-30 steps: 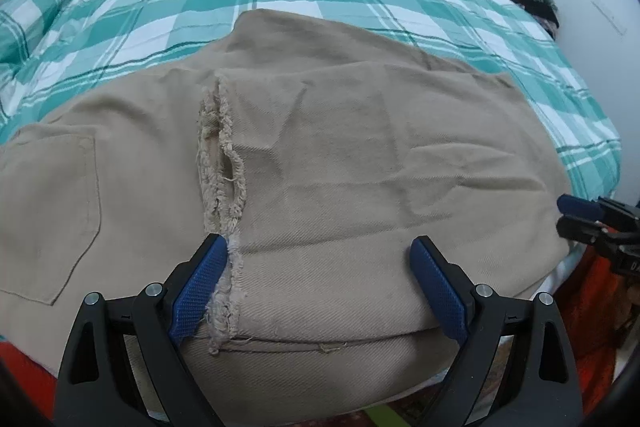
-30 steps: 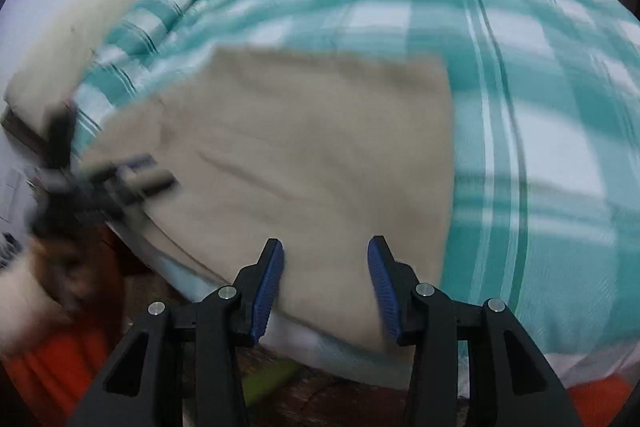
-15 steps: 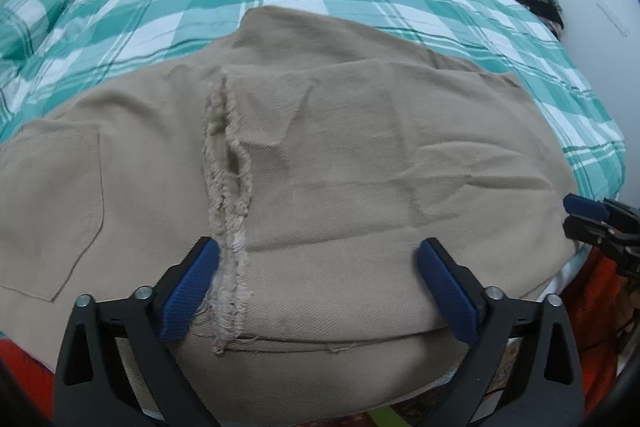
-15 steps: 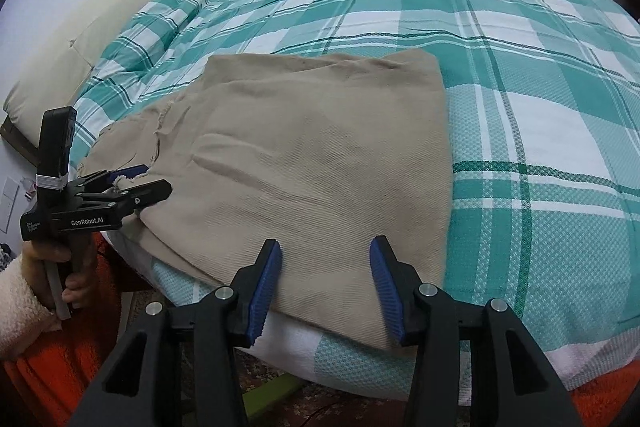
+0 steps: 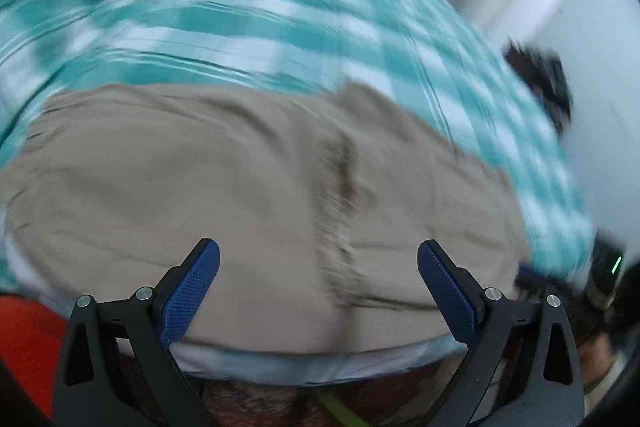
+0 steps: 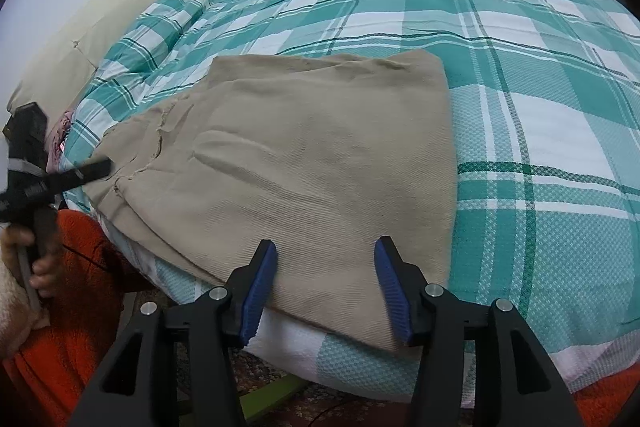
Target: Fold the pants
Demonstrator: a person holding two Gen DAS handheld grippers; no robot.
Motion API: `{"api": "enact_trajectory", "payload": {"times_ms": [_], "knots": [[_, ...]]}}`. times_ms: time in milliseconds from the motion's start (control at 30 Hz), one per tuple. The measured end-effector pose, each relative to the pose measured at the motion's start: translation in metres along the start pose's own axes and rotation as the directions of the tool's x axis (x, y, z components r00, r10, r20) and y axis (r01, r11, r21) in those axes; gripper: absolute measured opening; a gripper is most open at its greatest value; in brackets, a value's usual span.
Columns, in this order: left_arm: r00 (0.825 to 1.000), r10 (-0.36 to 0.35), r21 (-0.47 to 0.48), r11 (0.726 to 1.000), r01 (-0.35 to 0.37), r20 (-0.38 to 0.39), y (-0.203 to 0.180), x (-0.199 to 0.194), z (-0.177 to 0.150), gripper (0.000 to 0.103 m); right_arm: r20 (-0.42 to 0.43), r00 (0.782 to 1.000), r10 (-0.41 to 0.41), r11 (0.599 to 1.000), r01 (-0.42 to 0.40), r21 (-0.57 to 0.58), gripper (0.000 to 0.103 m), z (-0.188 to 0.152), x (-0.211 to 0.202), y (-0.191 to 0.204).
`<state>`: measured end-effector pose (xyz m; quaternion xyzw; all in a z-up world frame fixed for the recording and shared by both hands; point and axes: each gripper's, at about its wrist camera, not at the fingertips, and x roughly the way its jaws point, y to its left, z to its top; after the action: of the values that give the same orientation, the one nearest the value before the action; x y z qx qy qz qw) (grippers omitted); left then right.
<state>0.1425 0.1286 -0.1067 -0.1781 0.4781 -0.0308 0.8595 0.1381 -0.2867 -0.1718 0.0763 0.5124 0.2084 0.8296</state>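
1. Left wrist view: compared with half a second earlier, the camera has swung leftward and the picture is now motion-blurred. The left gripper (image 5: 318, 289) has its jaws spread wide with nothing between them, above the near edge of the tan pants (image 5: 248, 211). The pants lie folded on the teal plaid bedspread (image 5: 224, 15); a frayed seam (image 5: 344, 187) runs between the blue pads (image 5: 192, 291).
2. Right wrist view: sharp picture. The right gripper (image 6: 326, 289) is moderately open and empty, its pads (image 6: 258, 291) over the pants' (image 6: 312, 163) near edge by the bed's edge. The left gripper (image 6: 86, 173), held by the left hand (image 6: 38, 267), appears blurred at the pants' left end. A cream pillow (image 6: 104, 27) lies beyond.
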Motion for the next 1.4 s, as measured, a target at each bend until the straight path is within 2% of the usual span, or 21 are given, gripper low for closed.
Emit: {"api": "enact_trajectory", "payload": {"times_ms": [100,167,200,333,400,500,633,700,733,767,800,900,967,1033,1100,1200,1233,1300,1333,1400], "knots": [[0.997,-0.007,-0.153,0.988,0.019,0.080,0.052,-0.035,0.007,0.099,-0.003,1.000,0.015,1.000,-0.015,-0.002,0.060,0.001,0.000,0.001],[0.993,0.006,-0.245,0.969,0.024,0.122,0.089,-0.055,0.006,0.099,-0.005,1.000,0.022,1.000,-0.022,-0.011,0.063,0.001,0.001,0.003],[0.991,0.013,-0.292,0.956,0.027,0.134,0.106,-0.062,0.003,0.099,-0.006,1.000,0.025,1.000,-0.025,-0.014,0.065,0.001,0.001,0.003],[0.986,-0.009,-0.475,0.875,0.089,0.168,0.167,-0.072,-0.018,0.096,-0.006,0.999,0.038,0.999,-0.038,-0.009,0.070,0.002,0.001,0.004],[0.986,-0.032,-0.517,0.849,0.114,0.164,0.182,-0.066,-0.026,0.079,-0.006,0.999,0.043,0.999,-0.043,-0.004,0.072,0.003,0.001,0.003],[0.992,-0.045,-0.507,0.856,0.101,0.121,0.185,-0.052,-0.030,0.064,-0.009,0.999,0.042,0.999,-0.042,-0.013,0.076,0.004,0.003,0.007],[0.997,-0.014,-0.504,0.862,0.050,0.075,0.181,-0.036,-0.029,0.062,-0.010,1.000,0.023,0.999,-0.023,-0.037,0.077,0.003,0.003,0.010],[0.997,-0.017,-0.508,0.860,0.051,0.072,0.181,-0.032,-0.025,0.060,-0.007,1.000,0.023,0.999,-0.024,-0.035,0.077,0.002,0.003,0.010],[0.997,-0.025,-0.502,0.863,0.061,0.077,0.180,-0.032,-0.024,0.057,-0.006,1.000,0.024,0.999,-0.024,-0.034,0.077,0.002,0.002,0.010],[0.996,-0.032,-0.495,0.866,0.067,0.078,0.179,-0.032,-0.022,0.047,-0.005,1.000,0.024,0.999,-0.024,-0.033,0.077,0.002,0.002,0.010],[0.996,-0.039,-0.489,0.870,0.072,0.078,0.178,-0.032,-0.021,0.044,-0.004,1.000,0.023,0.999,-0.023,-0.033,0.077,0.002,0.002,0.010],[0.998,-0.031,-0.487,0.872,0.056,0.058,0.178,-0.027,-0.021,0.045,-0.001,1.000,0.018,0.999,-0.019,-0.034,0.077,0.001,0.002,0.011],[0.999,-0.036,-0.499,0.865,0.051,0.041,0.182,-0.018,-0.020,0.048,0.000,1.000,0.017,0.999,-0.017,-0.036,0.077,0.001,0.002,0.011],[0.998,-0.038,-0.510,0.858,0.057,0.048,0.184,-0.014,-0.019,0.045,-0.001,1.000,0.017,0.999,-0.017,-0.037,0.077,0.001,0.002,0.012],[0.997,-0.033,-0.503,0.862,0.063,0.069,0.183,-0.017,-0.019,0.004,-0.002,1.000,0.018,0.999,-0.018,-0.040,0.078,0.001,0.002,0.012],[0.990,-0.040,-0.473,0.875,0.100,0.135,0.175,-0.041,-0.019,0.001,-0.004,1.000,0.014,0.999,-0.014,-0.049,0.079,0.001,0.002,0.012],[0.992,-0.010,-0.455,0.888,0.067,0.128,0.172,-0.044,-0.020,0.001,-0.003,1.000,0.012,0.999,-0.013,-0.050,0.079,0.001,0.002,0.012],[0.997,0.052,-0.442,0.897,-0.021,0.057,0.174,-0.035,-0.026,0.001,-0.001,1.000,0.014,0.999,-0.014,-0.048,0.079,0.001,0.002,0.012],[0.998,0.057,-0.466,0.884,-0.045,0.011,0.181,-0.023,-0.030,0.002,-0.001,1.000,0.015,0.999,-0.015,-0.048,0.079,0.001,0.002,0.012],[0.997,0.073,-0.454,0.889,-0.063,0.003,0.179,-0.020,-0.029,0.002,-0.002,1.000,0.017,0.999,-0.017,-0.046,0.080,0.002,0.003,0.011]]}}
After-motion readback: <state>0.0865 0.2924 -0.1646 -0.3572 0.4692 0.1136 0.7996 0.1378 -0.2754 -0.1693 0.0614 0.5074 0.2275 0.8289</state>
